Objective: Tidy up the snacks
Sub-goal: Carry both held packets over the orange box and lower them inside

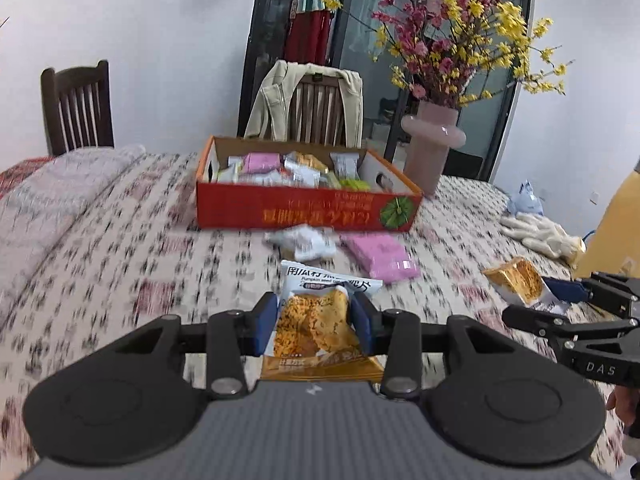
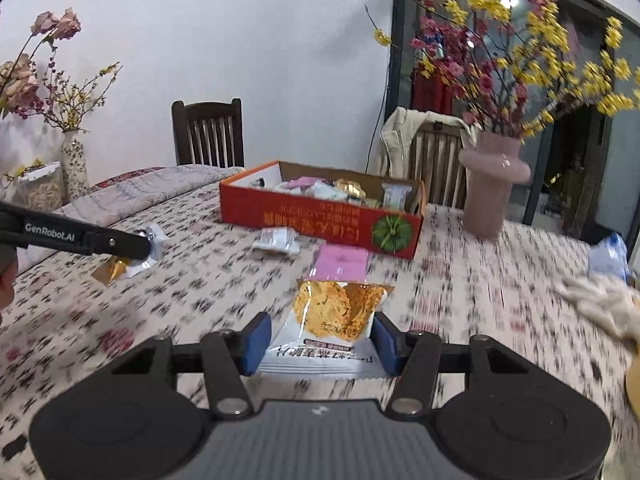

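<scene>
Quilted floral tablecloth (image 1: 120,240) | both hand-held grippers (image 1: 316,320) (image 2: 320,340) clamp crinkly foil snack packets (image 1: 316,328) (image 2: 336,320) | cardboard box (image 1: 304,204) beyond

Glossy plastic snack packets (image 1: 316,328), a matt cardboard box (image 1: 296,208), a quilted cloth cover (image 1: 120,240), a smooth pink vase (image 1: 430,152)

White plastered walls (image 1: 168,40) enclosed the room. A patterned cloth (image 1: 120,240) covered the bench. Two dark wooden chairs (image 1: 78,108) stood behind it, one draped with a beige jacket (image 1: 272,96). A dark-framed glass door (image 1: 496,112) stood beyond a pink vase (image 1: 430,148) of artificial blossoms.
</scene>
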{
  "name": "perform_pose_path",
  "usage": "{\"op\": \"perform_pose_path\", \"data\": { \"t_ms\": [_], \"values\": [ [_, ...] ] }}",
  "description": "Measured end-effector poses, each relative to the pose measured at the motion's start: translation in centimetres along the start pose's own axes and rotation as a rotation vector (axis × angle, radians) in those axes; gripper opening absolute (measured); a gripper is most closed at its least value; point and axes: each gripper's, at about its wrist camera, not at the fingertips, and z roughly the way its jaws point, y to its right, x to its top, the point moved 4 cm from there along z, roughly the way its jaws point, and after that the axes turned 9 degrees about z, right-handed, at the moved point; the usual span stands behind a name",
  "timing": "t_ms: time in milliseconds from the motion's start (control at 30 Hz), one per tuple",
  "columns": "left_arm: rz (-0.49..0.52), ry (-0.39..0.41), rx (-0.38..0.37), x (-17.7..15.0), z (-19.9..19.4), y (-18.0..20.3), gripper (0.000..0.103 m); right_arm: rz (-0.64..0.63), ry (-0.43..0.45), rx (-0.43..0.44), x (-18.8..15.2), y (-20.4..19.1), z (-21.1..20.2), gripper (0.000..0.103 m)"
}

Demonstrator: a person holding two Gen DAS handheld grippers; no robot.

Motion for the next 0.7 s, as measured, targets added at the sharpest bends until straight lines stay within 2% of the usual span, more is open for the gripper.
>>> {"op": "perform_pose_path", "data": {
  "t_ms": [200, 367, 467, 567, 600, 700],
  "values": [
    [0.023, 0.015, -0.024, 6.2, 4.5, -0.7, 0.042, -0.030, 0.053, 0.011, 6.4, 1.2, 3.8, 0.054],
    [0.038, 0.058, -0.021, 13.3, 10.2, -0.7, 0.042, -0.034, 0.080, 0.037, 12.7, 3.4, 8.7, 0.055],
    [0.032, 0.074, -0.039, 17.0, 15.0, -0.5, 0.042, -0.009, 0.069, 0.043, 16.4, 5.0, 13.2, 0.055],
    [0.007, 0.054, -0.075, 19.4, 20.8, -1.0, 0.042, -0.003, 0.037, 0.018, 19.3, 6.5, 18.8, 0.055],
    [0.015, 0.039, -0.073, 19.8, 22.5, -1.1, 0.042, -0.005, 0.010, 0.015, 19.9, 6.9, 20.9, 0.055],
    [0.040, -0.016, -0.004, 20.5, 27.7, -1.4, 0.042, -0.017, -0.046, -0.009, 20.9, 8.0, 26.3, 0.055]
  ]
}}
